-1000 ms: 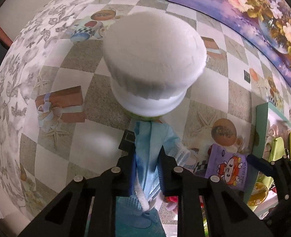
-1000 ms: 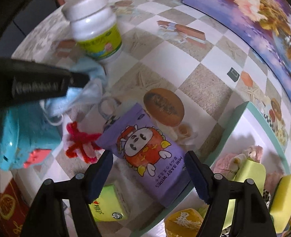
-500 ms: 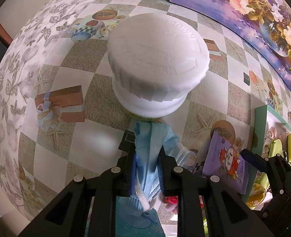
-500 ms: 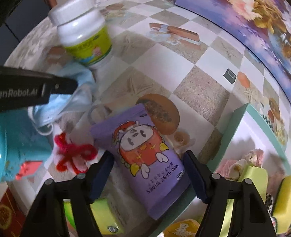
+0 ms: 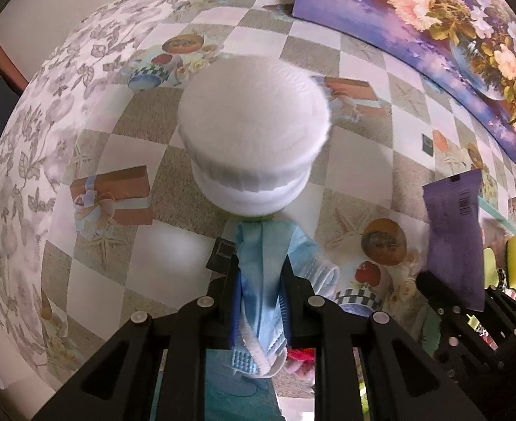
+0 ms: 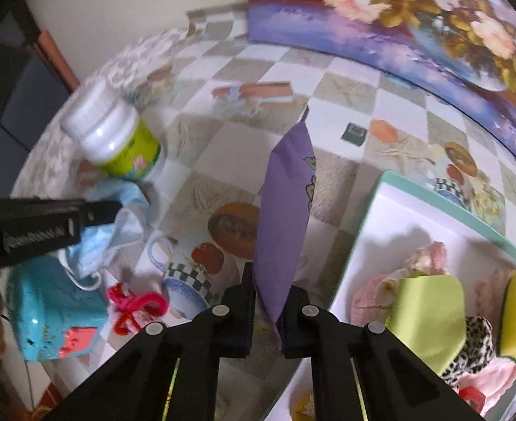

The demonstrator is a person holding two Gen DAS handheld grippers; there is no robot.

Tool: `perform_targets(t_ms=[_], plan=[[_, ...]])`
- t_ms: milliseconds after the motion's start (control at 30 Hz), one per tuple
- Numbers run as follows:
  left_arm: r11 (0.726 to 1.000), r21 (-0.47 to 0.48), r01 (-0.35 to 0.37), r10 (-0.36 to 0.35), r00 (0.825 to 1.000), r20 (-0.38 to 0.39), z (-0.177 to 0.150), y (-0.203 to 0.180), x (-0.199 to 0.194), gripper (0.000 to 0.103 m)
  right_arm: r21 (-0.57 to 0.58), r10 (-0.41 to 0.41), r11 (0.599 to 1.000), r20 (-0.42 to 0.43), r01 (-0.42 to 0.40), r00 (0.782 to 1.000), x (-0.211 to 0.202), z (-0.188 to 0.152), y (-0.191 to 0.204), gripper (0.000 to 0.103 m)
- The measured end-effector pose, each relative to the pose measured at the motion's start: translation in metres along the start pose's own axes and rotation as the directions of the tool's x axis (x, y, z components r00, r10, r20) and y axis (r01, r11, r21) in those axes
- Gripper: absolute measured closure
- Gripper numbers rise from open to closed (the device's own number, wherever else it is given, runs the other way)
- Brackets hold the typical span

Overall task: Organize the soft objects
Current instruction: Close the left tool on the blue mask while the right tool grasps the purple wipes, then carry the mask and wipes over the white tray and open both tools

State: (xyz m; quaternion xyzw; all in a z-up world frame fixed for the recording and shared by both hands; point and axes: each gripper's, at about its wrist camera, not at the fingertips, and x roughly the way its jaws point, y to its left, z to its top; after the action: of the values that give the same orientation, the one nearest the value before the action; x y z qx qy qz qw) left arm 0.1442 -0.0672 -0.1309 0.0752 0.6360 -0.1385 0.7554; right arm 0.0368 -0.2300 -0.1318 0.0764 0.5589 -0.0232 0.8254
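My left gripper is shut on a light blue face mask, just in front of a white-capped bottle. The mask and the bottle also show in the right wrist view. My right gripper is shut on a purple baby-wipes pack and holds it upright above the table, left of the teal-rimmed white tray. The pack shows at the right of the left wrist view. The tray holds yellow-green sponges, a pink cloth and a leopard-print cloth.
A teal toy and a red-and-pink yarn piece lie on the checkered tablecloth near the front left. A flower painting stands along the back. The table edge falls off at the left.
My right gripper has closed on the purple wipes pack and lifted it upright off the table. My left gripper still holds the mask by the bottle.
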Motion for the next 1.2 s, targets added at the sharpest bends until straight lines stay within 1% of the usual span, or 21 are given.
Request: perform_targets(t_ms=[233,333,367,433,567,667,733,833,967,1067,1133,1200], plan=[[1.0,0.031,-0.001,-0.002,0.997,0.081,-0.005,-0.014,-0.034,0.083,0.028,-0.003,1.0,0.074,0.0,0.997,-0.038,-0.01,0.01,0.093],[0.999,0.042,0.02,-0.024,0.993,0.117,-0.009,-0.019,-0.05,0.083,0.04,-0.03,0.999,0.107,0.026,0.994,-0.052,-0.011,0.013,0.093],[0.998,0.046,0.035,-0.041,0.991,0.129,-0.009,-0.021,-0.056,0.083,0.038,-0.045,0.998,0.116,0.041,0.992,-0.057,-0.012,0.014,0.093],[0.995,0.055,0.078,-0.085,0.985,0.147,-0.01,-0.025,-0.065,0.083,0.041,-0.05,0.998,0.125,0.045,0.991,-0.061,-0.014,0.014,0.093],[0.992,0.081,0.1,-0.113,0.977,0.183,-0.012,-0.036,-0.083,0.083,0.062,-0.049,0.997,0.147,0.041,0.988,-0.075,-0.021,0.011,0.093],[0.985,0.098,0.14,-0.158,0.966,0.204,-0.015,-0.043,-0.094,0.083,0.069,-0.063,0.996,0.161,0.053,0.985,-0.085,-0.025,0.008,0.093],[0.984,0.11,0.137,-0.159,0.962,0.221,-0.018,-0.049,-0.102,0.083,0.082,-0.075,0.995,0.165,0.063,0.983,-0.092,-0.029,0.004,0.093],[0.984,0.133,0.122,-0.151,0.96,0.236,-0.022,-0.059,-0.109,0.083,0.111,-0.09,0.991,0.174,0.071,0.981,-0.105,-0.034,-0.006,0.093],[0.974,0.169,0.152,-0.191,0.951,0.243,-0.028,-0.076,-0.117,0.083,0.191,-0.104,0.979,0.191,0.068,0.976,-0.126,-0.046,-0.029,0.093],[0.965,0.197,0.175,-0.221,0.945,0.24,-0.033,-0.092,-0.121,0.083,0.243,-0.167,0.962,0.179,0.121,0.97,-0.139,-0.059,-0.049,0.093],[0.957,0.22,0.187,-0.237,0.943,0.231,-0.037,-0.103,-0.122,0.083,0.283,-0.216,0.945,0.156,0.166,0.964,-0.143,-0.07,-0.065,0.093],[0.949,0.247,0.196,-0.252,0.942,0.22,-0.042,-0.116,-0.123,0.083,0.317,-0.243,0.929,0.134,0.191,0.961,-0.146,-0.079,-0.078,0.093]])
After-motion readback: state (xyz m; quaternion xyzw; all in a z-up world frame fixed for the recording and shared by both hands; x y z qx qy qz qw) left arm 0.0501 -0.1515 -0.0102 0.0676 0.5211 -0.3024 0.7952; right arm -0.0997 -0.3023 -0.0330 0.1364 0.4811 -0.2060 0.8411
